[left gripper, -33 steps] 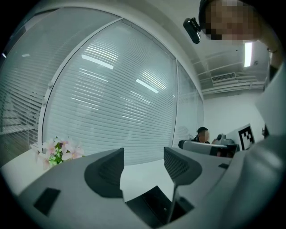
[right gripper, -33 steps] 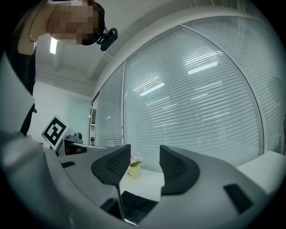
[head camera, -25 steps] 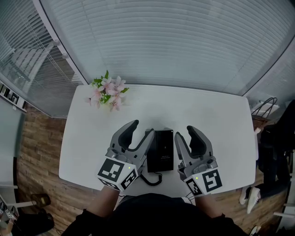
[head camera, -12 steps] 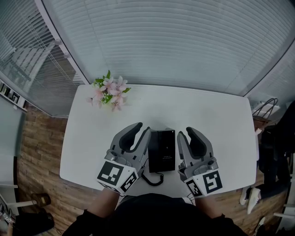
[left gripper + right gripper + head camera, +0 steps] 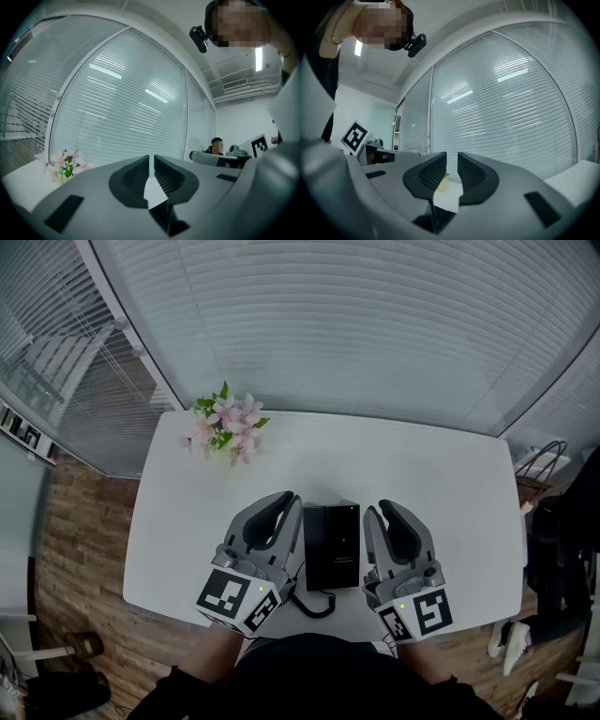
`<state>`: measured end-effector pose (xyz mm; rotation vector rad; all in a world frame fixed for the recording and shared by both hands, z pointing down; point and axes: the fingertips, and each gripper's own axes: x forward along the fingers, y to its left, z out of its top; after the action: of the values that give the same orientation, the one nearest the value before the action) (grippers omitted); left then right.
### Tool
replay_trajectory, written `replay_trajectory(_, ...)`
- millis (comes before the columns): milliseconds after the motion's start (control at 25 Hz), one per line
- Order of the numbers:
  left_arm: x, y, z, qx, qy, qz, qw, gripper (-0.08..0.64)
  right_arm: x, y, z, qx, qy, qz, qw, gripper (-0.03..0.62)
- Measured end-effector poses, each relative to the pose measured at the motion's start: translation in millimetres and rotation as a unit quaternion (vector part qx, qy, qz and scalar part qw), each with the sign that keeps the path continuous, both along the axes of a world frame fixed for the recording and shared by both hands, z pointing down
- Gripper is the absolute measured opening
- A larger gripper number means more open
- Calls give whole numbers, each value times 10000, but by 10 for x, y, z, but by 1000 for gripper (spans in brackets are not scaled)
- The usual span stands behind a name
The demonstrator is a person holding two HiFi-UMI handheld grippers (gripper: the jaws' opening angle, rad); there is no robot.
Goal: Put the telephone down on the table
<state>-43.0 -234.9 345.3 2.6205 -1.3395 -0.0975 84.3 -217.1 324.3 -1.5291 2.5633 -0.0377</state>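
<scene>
The black telephone (image 5: 330, 545) lies flat on the white table (image 5: 422, 474) near its front edge, with its coiled cord (image 5: 309, 604) trailing toward me. My left gripper (image 5: 289, 499) hovers just left of the phone. Its jaws are closing and stand all but together in the left gripper view (image 5: 151, 157), with nothing between them. Just right of the phone is my right gripper (image 5: 380, 509). Its jaws are also closing, and a narrow empty gap shows in the right gripper view (image 5: 452, 153). Neither gripper touches the phone.
A bunch of pink flowers (image 5: 225, 423) lies at the table's far left corner and also shows in the left gripper view (image 5: 68, 164). Window blinds (image 5: 356, 324) run behind the table. A bag (image 5: 536, 465) stands on the floor past the right edge.
Both grippers' jaws have drawn in from wide open to nearly together, the left more than the right. The hands and the telephone have stayed about where they were.
</scene>
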Motion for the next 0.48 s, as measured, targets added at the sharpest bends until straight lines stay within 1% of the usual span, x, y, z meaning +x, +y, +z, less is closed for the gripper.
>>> replay_trajectory(160,-21,2,-10,-20,57,1,10000,28,-21,0,10,3,50,6,10000,58)
replay_trajectory(280,-14,21,-34,-18,76,15,10000,14,-14,8,-12,9,-12,10,10000,43)
replay_trajectory(480,-15,45,-13,-58,146,7,9999,14,-2,10,-9,-16,-42,55,10000,6)
